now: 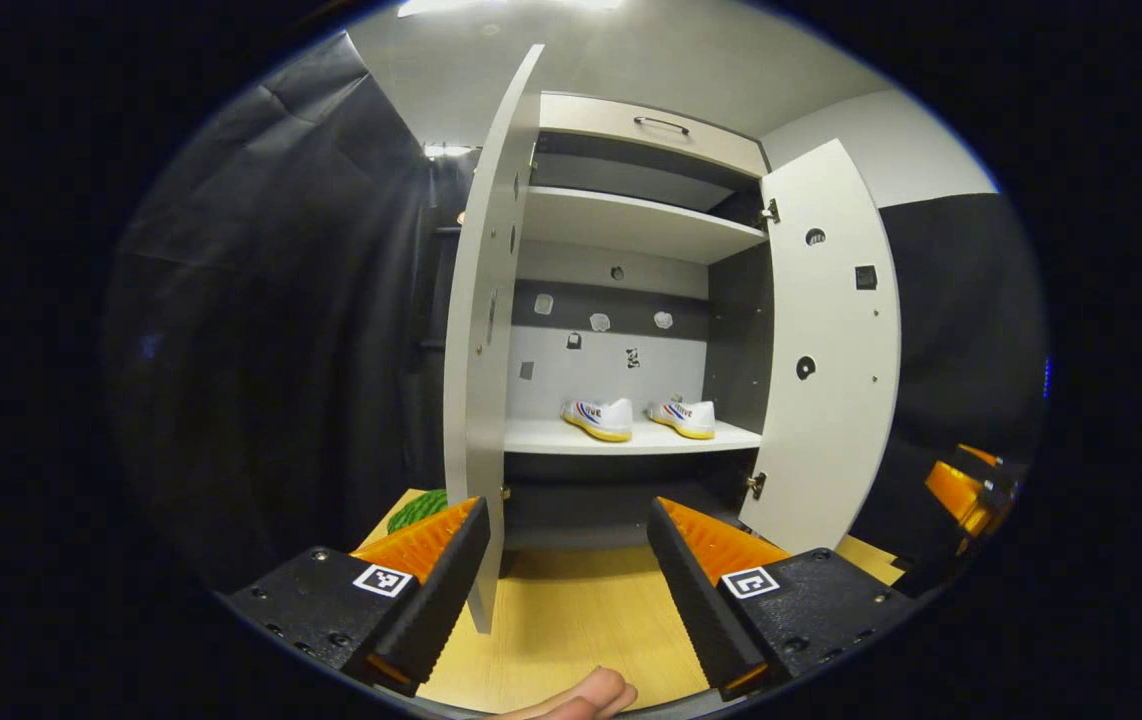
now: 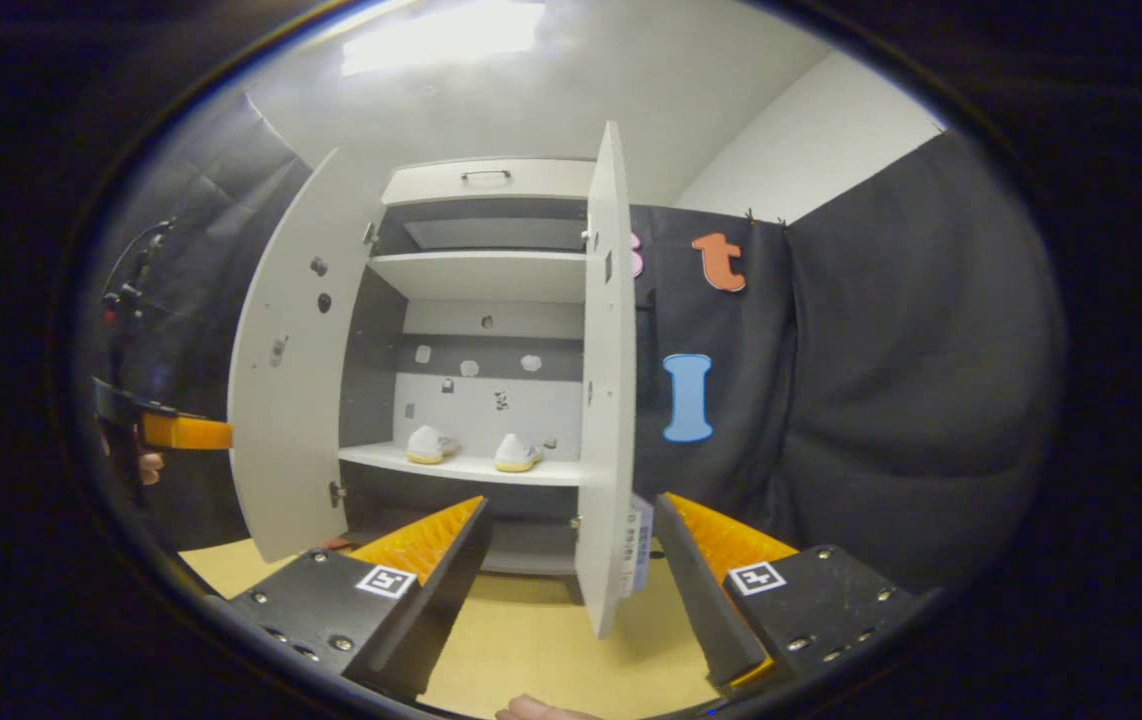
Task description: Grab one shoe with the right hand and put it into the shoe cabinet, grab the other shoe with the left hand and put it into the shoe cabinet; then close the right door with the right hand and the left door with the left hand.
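White panels make up one shoe cabinet [image 1: 631, 225] with two doors, the left door [image 1: 481, 340] and the right door [image 1: 831, 350], both swung open. Two white shoes [image 1: 599, 417] [image 1: 684, 416] with yellow soles sit side by side on its lower shelf [image 1: 631, 438]. I hold my left gripper [image 1: 568, 560] and my right gripper [image 2: 571, 560] wide apart, empty.

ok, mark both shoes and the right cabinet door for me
left shoe [image 1: 599, 417]: left gripper view, on its side panel.
right shoe [image 1: 684, 416]: left gripper view, on its side panel.
right door [image 2: 607, 400]: right gripper view, on the door's inner face.
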